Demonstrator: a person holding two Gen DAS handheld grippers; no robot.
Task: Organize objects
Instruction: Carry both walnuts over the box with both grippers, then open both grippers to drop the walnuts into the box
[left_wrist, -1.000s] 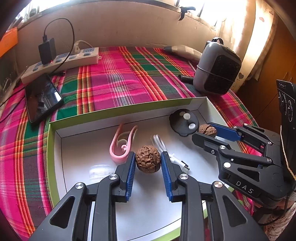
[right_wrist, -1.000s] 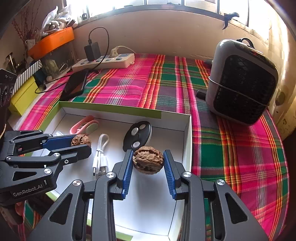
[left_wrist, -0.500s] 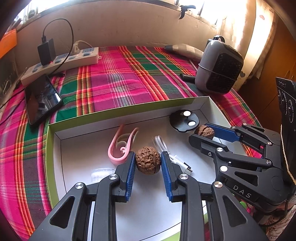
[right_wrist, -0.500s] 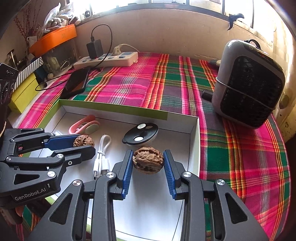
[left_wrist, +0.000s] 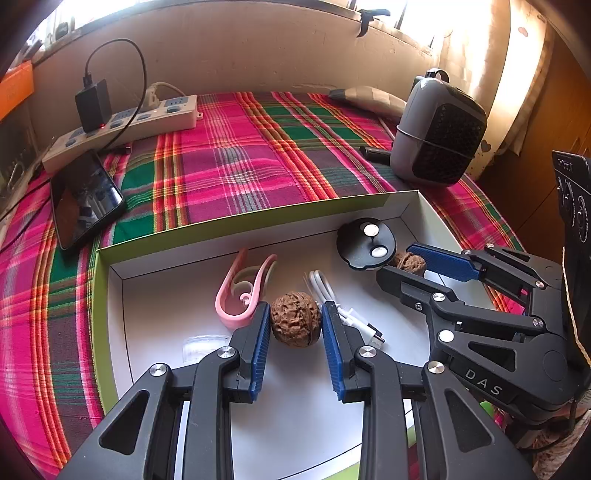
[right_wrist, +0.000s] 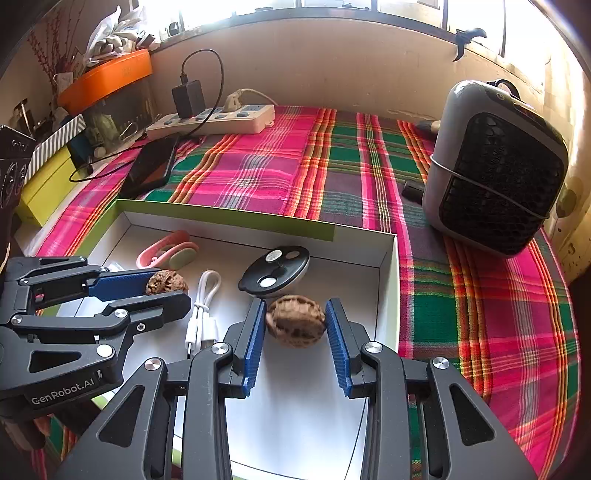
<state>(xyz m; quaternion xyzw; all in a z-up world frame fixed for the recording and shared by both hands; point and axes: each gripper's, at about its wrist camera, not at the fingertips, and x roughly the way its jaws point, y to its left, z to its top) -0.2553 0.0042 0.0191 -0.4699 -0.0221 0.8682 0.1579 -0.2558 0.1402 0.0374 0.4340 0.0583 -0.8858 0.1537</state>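
Through my left wrist camera, my left gripper (left_wrist: 295, 328) is clamped on a brown, wrinkled, hard-shelled walnut (left_wrist: 295, 319). It sits between the tips of my blue ribbed pads (left_wrist: 260, 343), held across its widest part, above the white floor of the shallow green-edged cardboard box (left_wrist: 236, 218). I judge it light, rigid and bumpy: the ridges should bite into the ribbing, but the round shape could squirt out if I squeeze off-centre. Just beyond it lie a pink plastic clip (left_wrist: 242, 291) and a coiled white USB cable (left_wrist: 332, 299). To the right my right gripper (left_wrist: 410, 264) shows side-on, pinching a second walnut beside a round black two-button remote (left_wrist: 365, 242).

Through my right wrist camera, my right gripper (right_wrist: 295, 325) is closed on that other ridged brown walnut (right_wrist: 295, 320), lying sideways between the pads, near the box's right wall and just before the remote (right_wrist: 275, 271). My left gripper (right_wrist: 168, 291) appears at left with its nut.
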